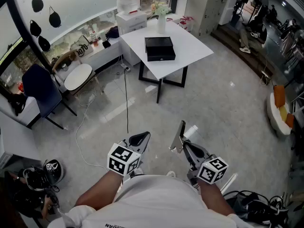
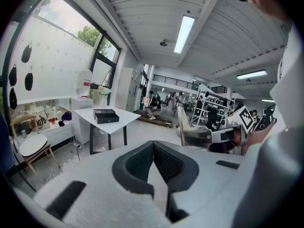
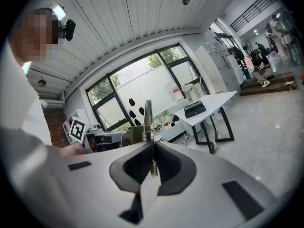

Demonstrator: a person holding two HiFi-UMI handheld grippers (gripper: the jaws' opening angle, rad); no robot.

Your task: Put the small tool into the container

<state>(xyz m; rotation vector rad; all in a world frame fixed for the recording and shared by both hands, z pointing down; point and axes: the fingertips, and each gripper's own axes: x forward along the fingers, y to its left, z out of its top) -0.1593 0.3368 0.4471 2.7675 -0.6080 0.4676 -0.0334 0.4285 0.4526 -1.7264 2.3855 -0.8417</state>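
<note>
The small metal tool (image 1: 180, 136), a thin flat blade on a wider sprung body, stands up from my right gripper (image 1: 184, 147), which is shut on it. The right gripper view shows the same tool (image 3: 147, 121) pinched between the pads of that gripper (image 3: 152, 152). My left gripper (image 1: 141, 139) is shut with nothing in it, close beside the right one; its own view shows its jaws (image 2: 153, 151) pressed together. The black box-like container (image 1: 159, 48) lies on the white table (image 1: 191, 42), far ahead of both grippers. It also shows small as the container (image 2: 105, 116).
A vase of flowers (image 1: 162, 17) and white boxes (image 1: 131, 19) stand at the table's far edge. A blue chair (image 1: 42, 90) and a round white stool (image 1: 78, 76) are at the left. A cable (image 1: 126, 103) runs over the grey floor. Bags and gear (image 1: 33, 179) lie at lower left.
</note>
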